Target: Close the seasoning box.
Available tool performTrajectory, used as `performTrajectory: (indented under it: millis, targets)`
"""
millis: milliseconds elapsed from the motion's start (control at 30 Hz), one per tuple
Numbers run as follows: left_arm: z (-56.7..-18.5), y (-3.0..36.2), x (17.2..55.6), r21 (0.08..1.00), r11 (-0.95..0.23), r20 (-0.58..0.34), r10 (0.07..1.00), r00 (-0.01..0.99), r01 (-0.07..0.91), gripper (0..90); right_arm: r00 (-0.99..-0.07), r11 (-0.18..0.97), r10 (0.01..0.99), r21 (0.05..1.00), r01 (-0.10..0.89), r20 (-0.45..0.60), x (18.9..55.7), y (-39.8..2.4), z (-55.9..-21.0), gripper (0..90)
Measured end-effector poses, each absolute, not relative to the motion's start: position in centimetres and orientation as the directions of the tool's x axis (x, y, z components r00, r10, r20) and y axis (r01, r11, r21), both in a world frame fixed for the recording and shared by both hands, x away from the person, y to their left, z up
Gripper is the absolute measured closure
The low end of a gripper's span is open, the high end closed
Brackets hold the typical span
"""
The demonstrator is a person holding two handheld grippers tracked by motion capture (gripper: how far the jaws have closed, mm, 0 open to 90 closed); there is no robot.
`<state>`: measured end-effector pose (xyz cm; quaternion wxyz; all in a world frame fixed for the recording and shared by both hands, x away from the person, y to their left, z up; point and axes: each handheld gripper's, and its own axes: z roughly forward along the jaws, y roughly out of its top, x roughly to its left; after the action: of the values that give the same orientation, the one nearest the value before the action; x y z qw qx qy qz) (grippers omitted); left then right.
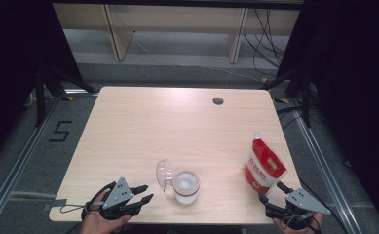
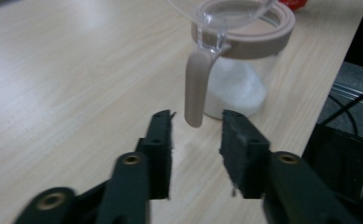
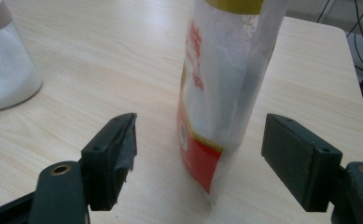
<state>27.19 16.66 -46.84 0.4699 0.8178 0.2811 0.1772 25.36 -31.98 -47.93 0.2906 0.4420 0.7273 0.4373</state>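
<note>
Starting at the left gripper (image 1: 148, 192), near the table's near-left corner: held low and aimed right, toward the jar (image 1: 185, 187). Jaws partly apart, clamped on nothing. In the left gripper view, tips just short of the tan handle (image 2: 197, 88) hanging from the jar's tan rim, close to it but apart.

Moving outward to the jar itself: standing near the near edge, about mid-table, partly filled with white grains. Clear lid (image 1: 163, 173) flipped up and leaning left, so already open for filling.

Crossing to the right gripper (image 1: 271, 190), at the near-right corner: jaws wide apart, pointing away from the person at the red and white pouch (image 3: 221, 70). Seen in the right gripper view with one pad on either side of the pouch's lower part, neither pressing on it. Pouch upright near the right edge of the table (image 1: 177, 126), white spout on top, well apart from the jar.

Judging the step in hand: getting set to grasp, one tool for each thing, probably to pour from pouch into jar. Nothing gripped yet.

Next move, as a judgement: ease the left jaws forward around the handle and close to steady the jar; close the right jaws gently on the pouch, firm enough to lift, not so hard as to crumple it or tip it over. Whether the spout is capped, cannot tell.
</note>
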Motion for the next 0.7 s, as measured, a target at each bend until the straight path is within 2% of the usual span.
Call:
performTrajectory:
  millis: [67,200,700]
  targets:
    - [-46.5,16.6,27.2,0.871,-0.404,0.039,0.625,0.779,0.280,80.1,-0.438,0.227,0.898,0.891,0.393,-0.036,25.3,-32.0,-47.9,27.6]
    - [-46.2,15.9,27.3,0.872,-0.405,0.031,0.606,0.795,0.275,88.9,-0.440,0.228,0.897,0.892,0.390,-0.037,25.4,-31.9,-47.9,27.6]
    - [-45.1,14.1,27.8,0.874,-0.426,0.062,0.577,0.814,0.236,89.3,-0.444,0.239,0.895,0.890,0.388,-0.047,25.4,-32.0,-47.9,27.6]
